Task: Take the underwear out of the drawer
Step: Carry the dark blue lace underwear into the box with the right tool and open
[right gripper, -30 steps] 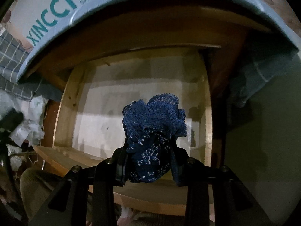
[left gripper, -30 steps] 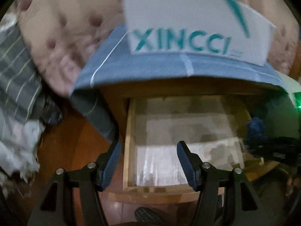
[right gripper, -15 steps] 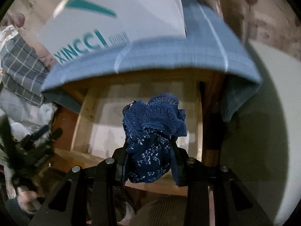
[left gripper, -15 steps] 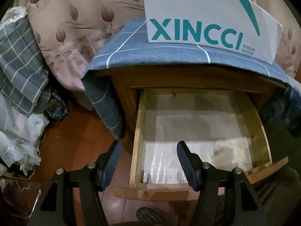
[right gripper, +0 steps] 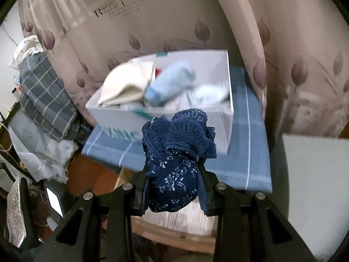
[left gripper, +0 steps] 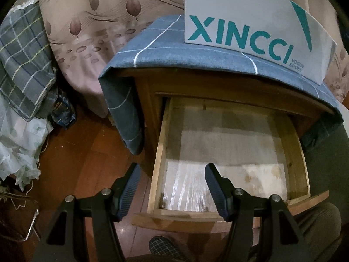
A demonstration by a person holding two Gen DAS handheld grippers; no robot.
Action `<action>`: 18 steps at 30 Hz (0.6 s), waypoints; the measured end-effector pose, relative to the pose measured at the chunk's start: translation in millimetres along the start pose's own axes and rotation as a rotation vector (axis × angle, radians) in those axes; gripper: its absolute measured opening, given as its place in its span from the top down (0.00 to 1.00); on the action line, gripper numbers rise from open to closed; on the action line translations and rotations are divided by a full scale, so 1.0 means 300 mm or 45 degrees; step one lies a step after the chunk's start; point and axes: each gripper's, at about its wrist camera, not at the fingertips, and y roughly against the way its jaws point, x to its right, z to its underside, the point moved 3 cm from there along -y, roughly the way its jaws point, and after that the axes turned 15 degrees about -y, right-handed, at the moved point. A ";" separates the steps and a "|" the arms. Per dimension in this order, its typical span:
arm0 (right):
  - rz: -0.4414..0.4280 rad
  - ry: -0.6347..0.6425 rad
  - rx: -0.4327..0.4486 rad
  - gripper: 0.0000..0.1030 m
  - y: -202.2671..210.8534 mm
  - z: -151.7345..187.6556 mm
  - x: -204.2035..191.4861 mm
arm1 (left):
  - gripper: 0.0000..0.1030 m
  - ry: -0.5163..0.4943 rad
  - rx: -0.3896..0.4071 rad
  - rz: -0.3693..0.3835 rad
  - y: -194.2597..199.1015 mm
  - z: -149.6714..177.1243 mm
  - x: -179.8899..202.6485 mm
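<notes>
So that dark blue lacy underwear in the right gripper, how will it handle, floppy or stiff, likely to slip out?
The underwear is probably floppy: it bunches in crumpled folds between the right gripper's pads. It looks light, thin lace-edged fabric. A slip seems unlikely, since the wad fills the closed jaws, though loose frills above could snag.

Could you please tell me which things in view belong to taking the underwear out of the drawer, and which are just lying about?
Job in hand:
underwear, clamped in the right gripper
drawer, open
left gripper, open

Lying about:
shoe box
blue cloth
curtain
plaid fabric
</notes>
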 end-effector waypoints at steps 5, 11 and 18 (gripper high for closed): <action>0.046 0.032 0.018 0.68 -0.042 -0.121 -0.056 | 0.39 -0.004 0.002 -0.015 -0.001 0.001 0.001; 0.150 0.066 0.005 0.68 -0.162 -0.207 -0.057 | 0.39 -0.013 -0.007 -0.022 -0.004 0.000 0.006; 0.212 0.052 -0.031 0.68 -0.283 -0.266 -0.022 | 0.39 -0.006 -0.017 -0.020 -0.008 -0.002 0.001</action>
